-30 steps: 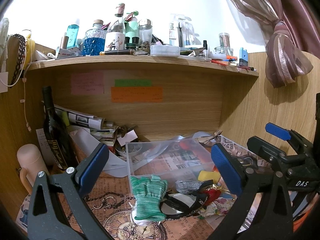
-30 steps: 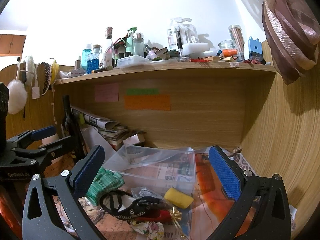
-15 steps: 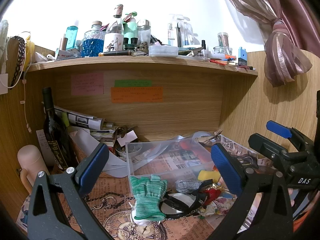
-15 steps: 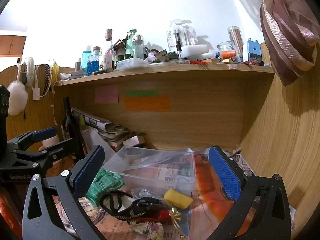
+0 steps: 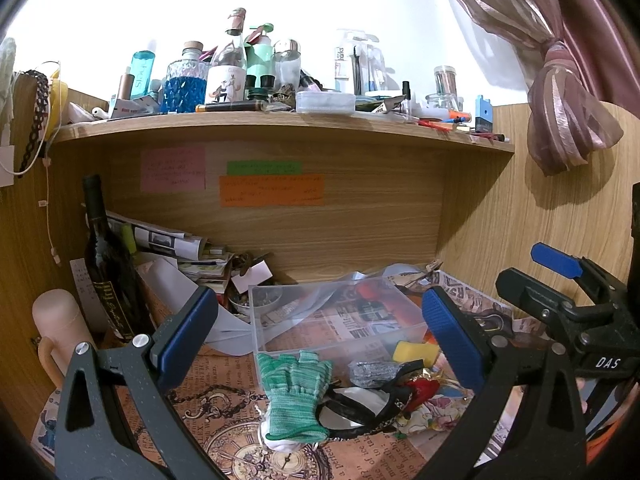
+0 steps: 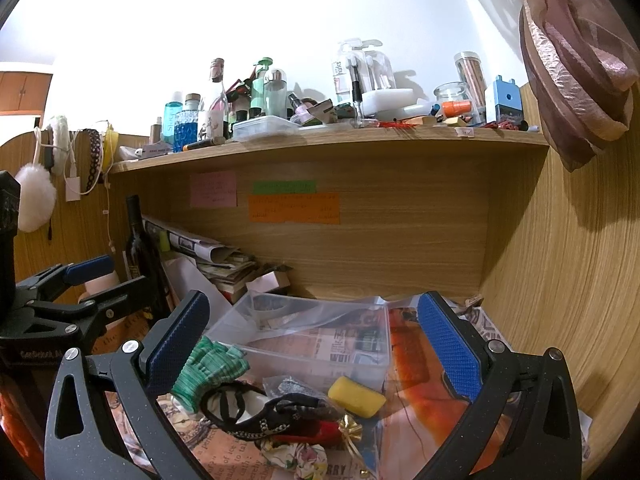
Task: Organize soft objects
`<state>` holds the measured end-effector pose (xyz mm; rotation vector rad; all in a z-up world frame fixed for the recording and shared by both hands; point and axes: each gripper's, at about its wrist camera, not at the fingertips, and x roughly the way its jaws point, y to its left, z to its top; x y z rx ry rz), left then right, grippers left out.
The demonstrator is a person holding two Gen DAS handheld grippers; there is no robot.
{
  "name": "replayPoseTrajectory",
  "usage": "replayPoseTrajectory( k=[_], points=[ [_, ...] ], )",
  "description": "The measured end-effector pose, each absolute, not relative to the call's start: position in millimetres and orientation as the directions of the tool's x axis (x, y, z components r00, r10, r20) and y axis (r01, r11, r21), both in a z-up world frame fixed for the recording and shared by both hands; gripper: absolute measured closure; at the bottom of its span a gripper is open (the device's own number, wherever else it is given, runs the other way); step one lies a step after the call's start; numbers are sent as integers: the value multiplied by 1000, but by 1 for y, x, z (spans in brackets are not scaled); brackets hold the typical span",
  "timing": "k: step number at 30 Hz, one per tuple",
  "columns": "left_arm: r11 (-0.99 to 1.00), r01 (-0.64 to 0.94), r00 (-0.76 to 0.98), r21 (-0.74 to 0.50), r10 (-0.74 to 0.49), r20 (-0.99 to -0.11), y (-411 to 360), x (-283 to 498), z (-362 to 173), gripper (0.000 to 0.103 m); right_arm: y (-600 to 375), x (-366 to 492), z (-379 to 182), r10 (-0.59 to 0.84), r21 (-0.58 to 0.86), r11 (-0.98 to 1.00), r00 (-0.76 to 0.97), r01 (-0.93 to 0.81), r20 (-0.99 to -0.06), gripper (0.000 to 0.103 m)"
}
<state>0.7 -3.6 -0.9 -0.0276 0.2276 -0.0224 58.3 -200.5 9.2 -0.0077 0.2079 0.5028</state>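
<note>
Your clear plastic bin (image 5: 336, 320) sits on the desk holding no soft items. Just before it lies the green glove (image 5: 294, 394), long axis front-to-back, fingers toward the bin. Left gripper (image 5: 320, 340) and right gripper (image 6: 312, 340) hover, jaws spread, grasping nothing.

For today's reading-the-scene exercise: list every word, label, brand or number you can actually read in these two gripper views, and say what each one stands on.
"DAS": white letters on the right gripper body, seen in the left wrist view.
"harks" (partly cut off): vertical label on the clear pump bottle on the shelf.
Sticky notes: handwriting too small to read.
Wine bottle gold label: blurred.
Newspaper-print desk cover: print too blurred.
Left gripper body lettering: unreadable.
</note>
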Motion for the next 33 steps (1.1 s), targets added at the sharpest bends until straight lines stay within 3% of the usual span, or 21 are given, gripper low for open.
replayPoseTrajectory(
  k=[19, 33],
  points=[
    [998, 14, 962, -54, -29, -273, 4, 19, -13, 0, -195, 76, -1, 498, 64, 864, 827, -500, -261, 0],
    [995, 6, 849, -97, -56, -525, 25, 70, -82, 0, -192, 124, -63, 372, -22, 894, 769, -447, -521, 0]
  ],
)
